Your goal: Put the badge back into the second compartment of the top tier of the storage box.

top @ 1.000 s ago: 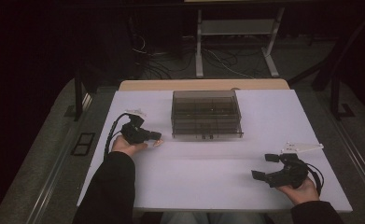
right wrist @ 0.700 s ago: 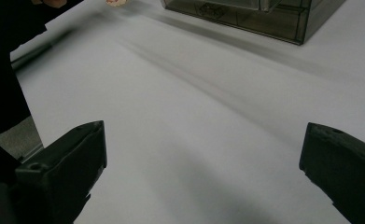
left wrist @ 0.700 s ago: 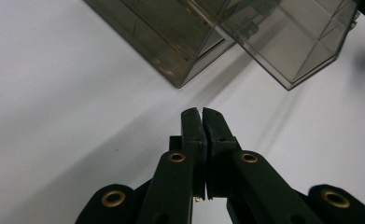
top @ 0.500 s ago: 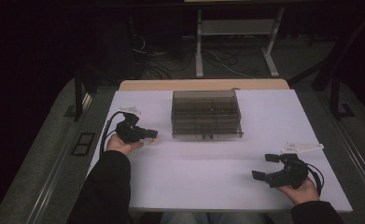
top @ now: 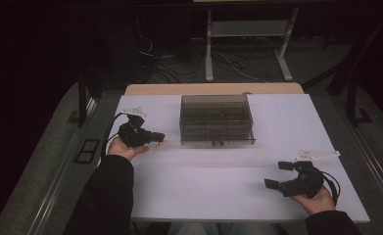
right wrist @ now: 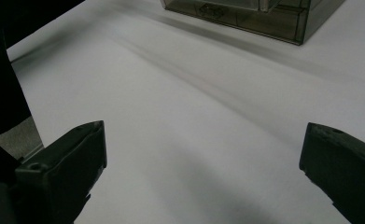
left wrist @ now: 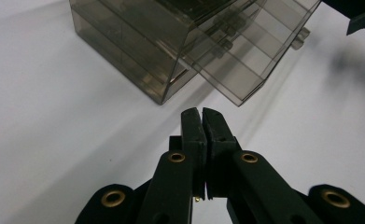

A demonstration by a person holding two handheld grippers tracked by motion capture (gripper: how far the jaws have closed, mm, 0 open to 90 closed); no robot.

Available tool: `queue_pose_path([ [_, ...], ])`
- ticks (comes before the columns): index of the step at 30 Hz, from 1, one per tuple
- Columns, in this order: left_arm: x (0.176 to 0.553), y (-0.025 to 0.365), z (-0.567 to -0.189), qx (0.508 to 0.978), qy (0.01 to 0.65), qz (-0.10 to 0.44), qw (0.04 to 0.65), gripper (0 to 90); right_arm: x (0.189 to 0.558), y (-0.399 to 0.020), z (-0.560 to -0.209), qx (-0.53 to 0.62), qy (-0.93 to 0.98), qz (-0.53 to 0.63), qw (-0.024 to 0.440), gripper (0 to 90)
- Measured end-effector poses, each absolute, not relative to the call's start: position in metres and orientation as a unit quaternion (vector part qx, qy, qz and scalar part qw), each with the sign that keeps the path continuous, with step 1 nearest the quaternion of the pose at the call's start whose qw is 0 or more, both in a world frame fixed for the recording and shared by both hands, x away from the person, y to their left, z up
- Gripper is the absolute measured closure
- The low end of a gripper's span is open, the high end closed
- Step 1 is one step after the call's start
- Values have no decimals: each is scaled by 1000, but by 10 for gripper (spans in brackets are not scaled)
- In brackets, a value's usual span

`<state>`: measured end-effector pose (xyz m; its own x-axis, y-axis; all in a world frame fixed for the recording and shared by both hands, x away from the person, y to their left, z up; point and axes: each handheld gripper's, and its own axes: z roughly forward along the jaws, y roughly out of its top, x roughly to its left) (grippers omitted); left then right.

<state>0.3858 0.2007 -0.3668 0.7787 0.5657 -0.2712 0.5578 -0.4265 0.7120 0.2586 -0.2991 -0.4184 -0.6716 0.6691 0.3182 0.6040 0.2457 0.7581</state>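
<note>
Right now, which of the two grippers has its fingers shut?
The left gripper, beside the smoky clear plastic box; its fingers press together, while the right gripper fingers stand wide apart.

Dim lab: floor cables (top: 169, 66), white table (top: 228, 181)

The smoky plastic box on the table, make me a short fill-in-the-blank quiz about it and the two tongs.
1. The left tongs have their jaws ____.
2. The right tongs have their jaws ____.
3. The smoky compartment box stands on a ____ table.
4. The box lies nearer the ____ tongs.

Missing words: shut; open; white; left
</note>
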Motion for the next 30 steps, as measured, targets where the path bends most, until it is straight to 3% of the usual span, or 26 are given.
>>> queue_pose_path([
  [30,380,179,-312,856,275,29,436,880,259,-299,-419,404,788,463,35,0],
])
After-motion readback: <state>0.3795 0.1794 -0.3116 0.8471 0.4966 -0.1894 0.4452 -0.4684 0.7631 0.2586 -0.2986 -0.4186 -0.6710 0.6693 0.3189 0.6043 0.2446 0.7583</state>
